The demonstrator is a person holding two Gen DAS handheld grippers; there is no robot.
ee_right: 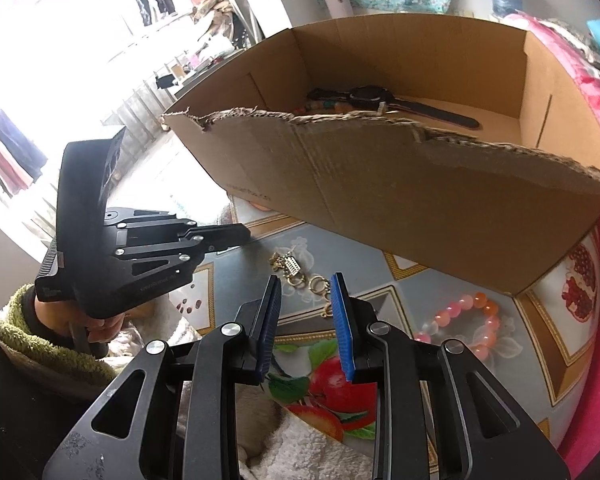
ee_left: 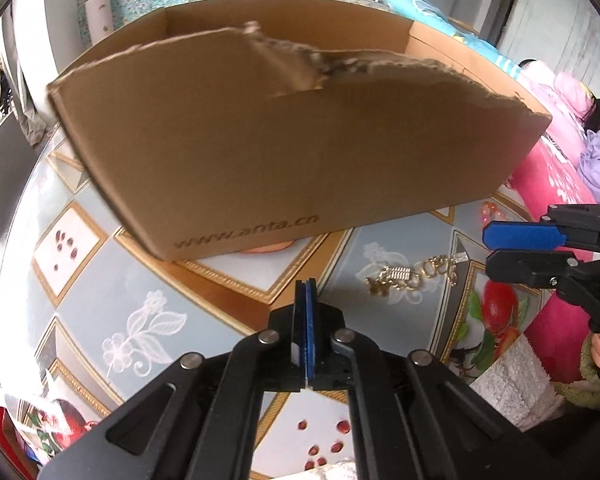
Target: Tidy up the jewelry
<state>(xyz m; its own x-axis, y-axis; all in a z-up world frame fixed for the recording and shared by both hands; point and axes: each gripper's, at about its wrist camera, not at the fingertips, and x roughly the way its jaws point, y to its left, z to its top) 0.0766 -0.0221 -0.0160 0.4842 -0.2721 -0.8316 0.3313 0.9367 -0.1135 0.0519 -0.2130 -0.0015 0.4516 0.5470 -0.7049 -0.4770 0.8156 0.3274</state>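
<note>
Gold chain [ee_right: 300, 276] lies on the bench just ahead of my right fingers [ee_right: 305, 292], which stand apart and empty, its length running away from them toward the cardboard box [ee_right: 440, 208]; my left fingers [ee_left: 306, 292] are pressed together, empty, farther off.

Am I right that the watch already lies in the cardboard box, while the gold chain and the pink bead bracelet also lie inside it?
Not quite. The watch does lie in the box, but the gold chain and the pink bracelet are still out on the table in front of it, as the right wrist view shows.
</note>
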